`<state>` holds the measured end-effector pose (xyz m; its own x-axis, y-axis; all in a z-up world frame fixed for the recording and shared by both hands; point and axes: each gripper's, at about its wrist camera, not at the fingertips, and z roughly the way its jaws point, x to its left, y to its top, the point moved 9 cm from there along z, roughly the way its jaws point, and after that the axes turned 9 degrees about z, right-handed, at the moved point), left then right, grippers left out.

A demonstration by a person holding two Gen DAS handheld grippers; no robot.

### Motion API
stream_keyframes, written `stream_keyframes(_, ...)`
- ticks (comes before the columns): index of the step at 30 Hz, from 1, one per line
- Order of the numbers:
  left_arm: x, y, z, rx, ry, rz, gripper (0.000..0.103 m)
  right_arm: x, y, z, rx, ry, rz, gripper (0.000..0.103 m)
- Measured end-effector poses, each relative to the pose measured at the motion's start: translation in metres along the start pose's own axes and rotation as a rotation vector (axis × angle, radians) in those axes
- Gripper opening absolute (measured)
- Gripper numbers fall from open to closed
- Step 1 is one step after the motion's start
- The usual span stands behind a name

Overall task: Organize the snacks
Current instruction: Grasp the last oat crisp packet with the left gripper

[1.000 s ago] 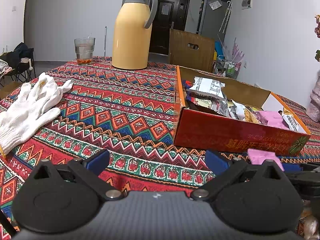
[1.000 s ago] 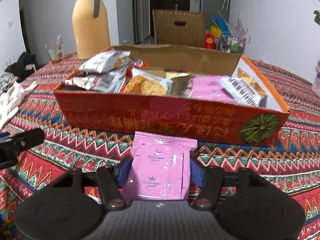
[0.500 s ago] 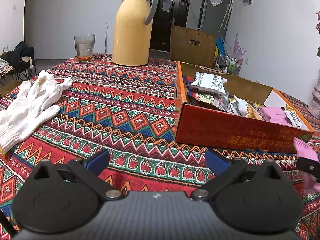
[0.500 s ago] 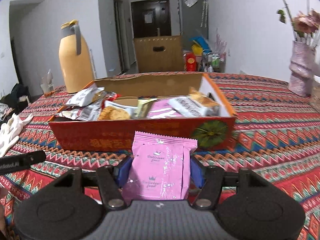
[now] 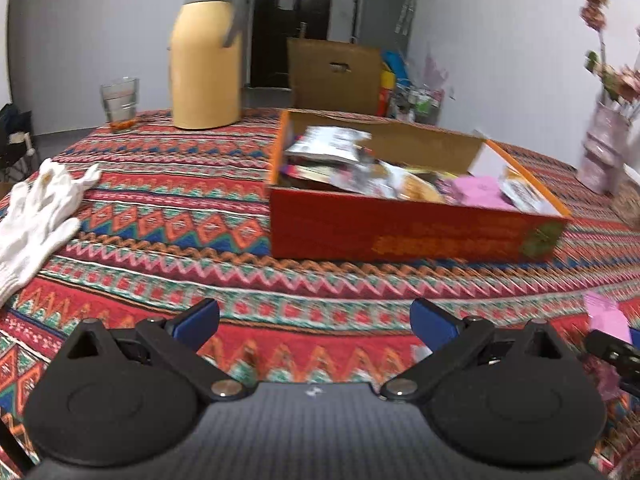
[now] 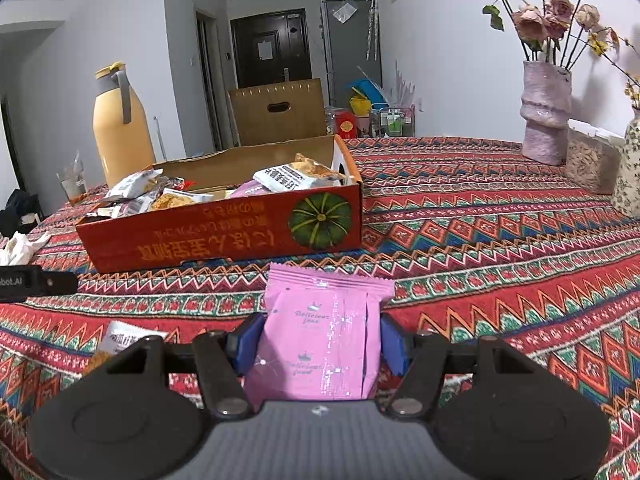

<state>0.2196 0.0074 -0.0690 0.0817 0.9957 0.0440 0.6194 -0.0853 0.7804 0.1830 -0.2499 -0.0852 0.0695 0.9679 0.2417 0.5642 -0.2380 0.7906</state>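
Gripping pink packet (image 6: 320, 336), right tongs (image 6: 320, 340) half-closed.

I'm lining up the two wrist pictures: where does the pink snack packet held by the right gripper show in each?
Left wrist view: pink snack packet at the far right edge, low, blurred.
Right wrist view: the packet at bottom centre, clamped between the right gripper pads.
Shared landmark: the red cardboard snack box.
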Motion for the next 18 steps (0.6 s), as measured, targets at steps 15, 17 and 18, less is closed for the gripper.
stream_keyframes(15, -0.074, -0.030, -0.001, 0.090, -0.037, 0.101, 0.103, -0.018, -0.012, -0.013, -0.021, 0.037, 0.031, 0.061)
stream_keyframes(17, -0.080, -0.034, 0.000, 0.097, -0.034, 0.109, 0.103, -0.021, -0.013, -0.014, -0.023, 0.042, 0.035, 0.061)
stream_keyframes(18, -0.083, -0.036, 0.001, 0.101, -0.029, 0.114, 0.103, -0.022, -0.013, -0.015, -0.024, 0.044, 0.038, 0.061)
